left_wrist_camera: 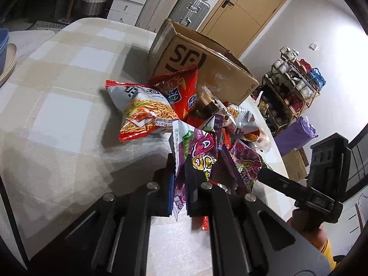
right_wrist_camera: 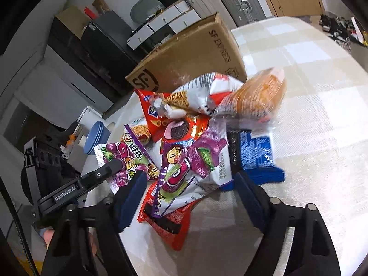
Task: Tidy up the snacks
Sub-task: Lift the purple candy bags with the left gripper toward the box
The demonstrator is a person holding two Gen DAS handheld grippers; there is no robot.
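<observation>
Both tongs work one heap of snacks: left gripper [left_wrist_camera: 179,179] is pinched tight on the edge of a purple gummy packet [left_wrist_camera: 195,151], while right gripper [right_wrist_camera: 191,184] stands spread around a second purple gummy bag [right_wrist_camera: 184,168], pads not pressing. That heap sits on the checked tablecloth [left_wrist_camera: 57,115], just before the cardboard box [left_wrist_camera: 207,69] (presumably the destination). Lift the pinched packet slowly, so neighbouring bags slide off instead of trailing, and bite the second well inside its seam.
</observation>
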